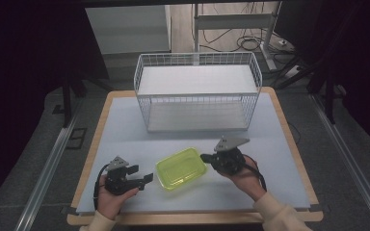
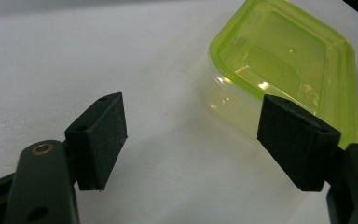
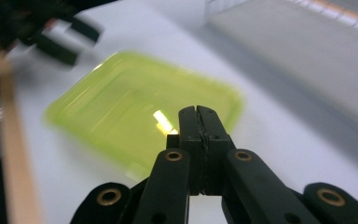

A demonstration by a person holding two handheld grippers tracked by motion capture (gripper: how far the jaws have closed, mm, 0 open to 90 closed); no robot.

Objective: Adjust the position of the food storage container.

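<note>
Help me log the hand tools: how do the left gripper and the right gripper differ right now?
The left gripper has its jaws spread wide; the right gripper has its jaws pressed shut, with nothing between them. The left gripper sits left of the yellow-green container, the right gripper at its right. Both are black, hand-held and pointed at the container.

White wire basket (image 1: 197, 103) on table (image 1: 120, 130)

A lab-style recording room: black curtains (image 1: 24, 72) flank a lone tabletop (image 1: 125, 130), metal floor rails (image 1: 48, 168) run alongside, and loose cables (image 1: 250, 43) trail beneath a desk frame (image 1: 231, 21) behind.
</note>
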